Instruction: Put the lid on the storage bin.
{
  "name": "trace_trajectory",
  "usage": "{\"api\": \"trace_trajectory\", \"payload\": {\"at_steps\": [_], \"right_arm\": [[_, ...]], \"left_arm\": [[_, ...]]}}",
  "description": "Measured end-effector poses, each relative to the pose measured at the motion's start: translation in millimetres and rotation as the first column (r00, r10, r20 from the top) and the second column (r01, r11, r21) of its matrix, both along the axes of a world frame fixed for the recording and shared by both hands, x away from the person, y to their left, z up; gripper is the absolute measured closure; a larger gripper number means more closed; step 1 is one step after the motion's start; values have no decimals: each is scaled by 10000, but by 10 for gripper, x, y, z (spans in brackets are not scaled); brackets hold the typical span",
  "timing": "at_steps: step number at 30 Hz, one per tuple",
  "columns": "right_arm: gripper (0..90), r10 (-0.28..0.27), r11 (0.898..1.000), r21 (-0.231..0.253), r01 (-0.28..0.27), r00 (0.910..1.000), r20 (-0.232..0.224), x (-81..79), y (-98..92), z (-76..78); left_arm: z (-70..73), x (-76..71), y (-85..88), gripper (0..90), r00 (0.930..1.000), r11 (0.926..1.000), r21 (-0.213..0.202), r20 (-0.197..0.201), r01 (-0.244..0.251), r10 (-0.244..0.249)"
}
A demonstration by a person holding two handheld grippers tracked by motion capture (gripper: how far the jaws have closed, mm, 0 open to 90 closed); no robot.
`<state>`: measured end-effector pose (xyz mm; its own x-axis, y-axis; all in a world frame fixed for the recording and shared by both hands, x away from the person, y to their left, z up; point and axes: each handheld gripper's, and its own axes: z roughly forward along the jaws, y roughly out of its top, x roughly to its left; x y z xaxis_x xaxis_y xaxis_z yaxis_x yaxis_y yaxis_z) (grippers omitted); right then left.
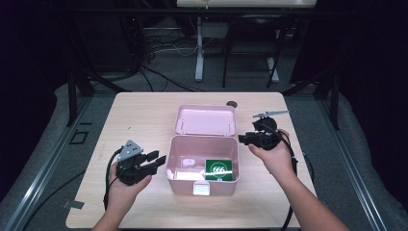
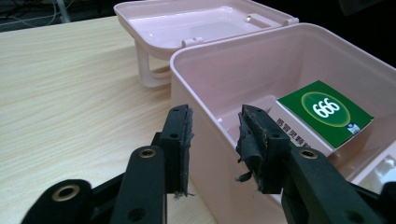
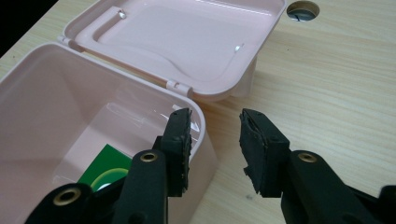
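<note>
Light wood-grain table [image 1: 144, 115], rounded corners, lit from above. Pink plastic box [image 1: 179, 166] stands on it near the front edge, lid thrown fully back; all places below are given from this box.

Inside the box, at its front right corner: a small carton with a green top [image 1: 220, 169] printed "666" in white, lying flat on the bottom. In the left gripper view its white side panel carries small print, too fine to read. A white latch tab [image 1: 201, 188] sits at the middle of the box's front wall.

Left gripper [image 1: 157, 162]: just left of the box, jaws spread moderately, holding nothing. In its own view the jaws straddle the box's left wall, one outside, one over the interior; contact with the rim cannot be told. Left hand [image 1: 124, 185] wraps it from below, forearm coming in from the front edge.

Right gripper [image 1: 242, 139]: at the box's rear right corner, jaws parted about as far, empty. Its own view has one jaw over the corner rim, the other over bare table. Right hand [image 1: 273, 155] lies right of the box, forearm angled in from the front right.

Behind the box the open lid [image 1: 206, 119] rests inner face up, hinged to the rear wall. Beyond the lid, a round cable hole [image 1: 232, 103] in the table.

Farther off: dark room, grey floor, cables, white desk leg [image 1: 199, 48].
</note>
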<state>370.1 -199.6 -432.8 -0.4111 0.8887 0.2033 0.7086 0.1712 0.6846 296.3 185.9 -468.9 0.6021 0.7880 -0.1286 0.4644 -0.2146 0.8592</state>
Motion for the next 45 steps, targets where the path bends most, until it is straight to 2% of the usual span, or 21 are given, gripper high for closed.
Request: {"api": "trace_trajectory", "payload": {"at_steps": [3,8,17,21,25,40,44,45], "right_arm": [[646,-36,10000,51,37,9999,-166,75,-1,18],[651,-321,9995,-43,319,9978,-585,224,9,74],[657,-655,9976,-250,640,9957,-651,454,127,130],[696,-763,9969,-267,743,9933,-864,555,187,161],[698,-903,9954,-398,868,9911,-973,647,223,171],[702,-1612,9866,-553,1538,9710,-1766,1023,189,32],[704,-1726,9850,-414,1677,9661,-1920,1116,204,-4],[705,-1813,9831,-595,1729,9641,-1941,1177,226,-35]], "left_arm": [[7,-19,2,639,10000,9999,-91,17,52,-52],[-8,-45,-39,650,9991,9992,73,-128,405,-404],[-94,-19,-68,656,9982,9987,168,-371,475,-469],[-110,-20,-86,676,9977,9984,157,-433,534,-527],[-152,-25,-111,687,9957,9975,115,-621,692,-684],[-165,-101,-156,704,9964,9971,268,-491,711,-697],[-160,-119,-164,703,9963,9967,355,-475,732,-715],[-159,-129,-170,702,9963,9967,354,-468,732,-715]]}}
